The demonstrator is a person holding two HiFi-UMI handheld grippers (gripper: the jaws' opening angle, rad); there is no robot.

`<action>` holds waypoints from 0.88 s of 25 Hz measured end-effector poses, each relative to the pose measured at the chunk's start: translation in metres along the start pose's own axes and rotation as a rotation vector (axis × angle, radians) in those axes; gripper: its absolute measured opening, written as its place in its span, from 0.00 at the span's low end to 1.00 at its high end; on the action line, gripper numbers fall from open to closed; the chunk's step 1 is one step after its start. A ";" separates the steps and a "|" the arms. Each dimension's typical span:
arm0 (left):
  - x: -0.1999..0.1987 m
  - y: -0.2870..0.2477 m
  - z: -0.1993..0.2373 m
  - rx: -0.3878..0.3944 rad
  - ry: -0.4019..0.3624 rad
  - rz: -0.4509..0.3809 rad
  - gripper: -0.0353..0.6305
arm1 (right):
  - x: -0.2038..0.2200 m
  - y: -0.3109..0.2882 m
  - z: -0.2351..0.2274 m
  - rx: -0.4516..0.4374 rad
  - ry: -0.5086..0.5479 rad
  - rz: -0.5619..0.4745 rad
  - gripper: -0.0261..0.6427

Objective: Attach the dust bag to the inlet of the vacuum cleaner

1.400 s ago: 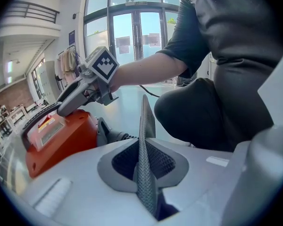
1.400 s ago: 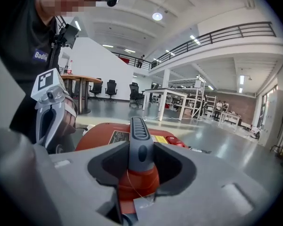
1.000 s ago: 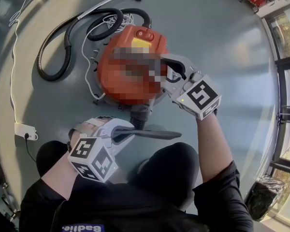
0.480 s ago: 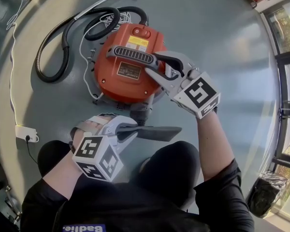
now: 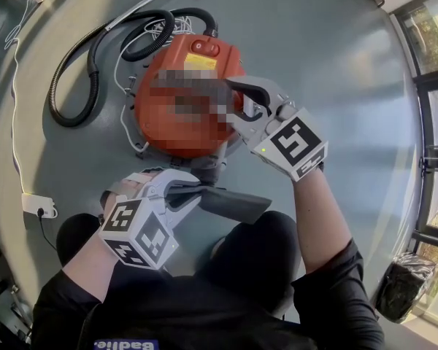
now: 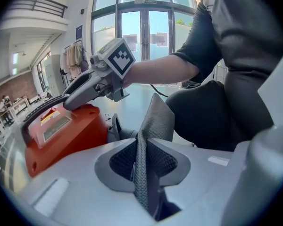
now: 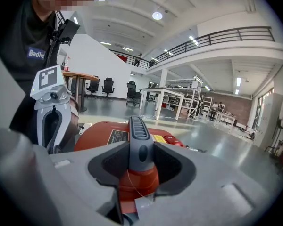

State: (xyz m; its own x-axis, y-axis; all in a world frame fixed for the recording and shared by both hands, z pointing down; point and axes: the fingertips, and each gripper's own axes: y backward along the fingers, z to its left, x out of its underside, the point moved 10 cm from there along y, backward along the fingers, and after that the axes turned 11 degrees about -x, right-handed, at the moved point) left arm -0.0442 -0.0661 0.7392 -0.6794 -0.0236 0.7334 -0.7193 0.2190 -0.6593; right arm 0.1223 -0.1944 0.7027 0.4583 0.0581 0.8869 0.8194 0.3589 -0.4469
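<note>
- Step judged as bring-up: dust bag (image 5: 230, 204) in grip but not yet on the inlet, nothing fitted.
- Left gripper (image 5: 181, 193) clamped on the bag, with a fold of dark mesh cloth pinched between the pads. Jaws narrow and just been opening a little, cloth touching both sides.
- Bag sticking out sideways from that gripper, off the floor (image 5: 328, 42), over the person's lap, just short of the near side of the vacuum cleaner (image 5: 168, 137).
- Right gripper (image 5: 237, 102) closed on the grey handle (image 7: 137, 135) on top of the vacuum cleaner, jaws wide around it. Read as steadying the body.
- Inlet (image 5: 206, 168) taken to be the grey stub low on the near side, between orange body and bag. Apart from the bag.
- Next move calls for finding the bag's mouth, which shows in no view, turning it to face the stub and pushing it on squarely.
- Likely needs a fresh grip nearer the mouth, since the present hold is on a fold. Limp cloth, apt to sag and fold over.
- Containers: bag flat and folded, looks empty, inside not visible. Vacuum cleaner body shut, contents hidden.
- Hose (image 5: 95, 49) and white cord (image 5: 123, 86) on the floor at the vacuum cleaner's far side, well clear of the work.
</note>
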 end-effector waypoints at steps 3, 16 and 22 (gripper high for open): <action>-0.003 -0.003 0.001 -0.008 -0.006 -0.006 0.19 | -0.001 -0.001 0.000 0.008 0.002 -0.006 0.25; 0.009 0.007 0.010 -0.004 0.092 -0.037 0.20 | -0.002 0.001 0.001 0.012 0.003 0.002 0.25; -0.003 -0.002 0.005 -0.008 0.031 -0.005 0.23 | -0.002 -0.002 0.002 0.021 -0.007 -0.006 0.25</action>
State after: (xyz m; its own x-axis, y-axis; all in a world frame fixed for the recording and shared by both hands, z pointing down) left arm -0.0414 -0.0717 0.7374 -0.6710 0.0059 0.7415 -0.7212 0.2269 -0.6545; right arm 0.1195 -0.1932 0.7021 0.4507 0.0623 0.8905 0.8147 0.3791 -0.4388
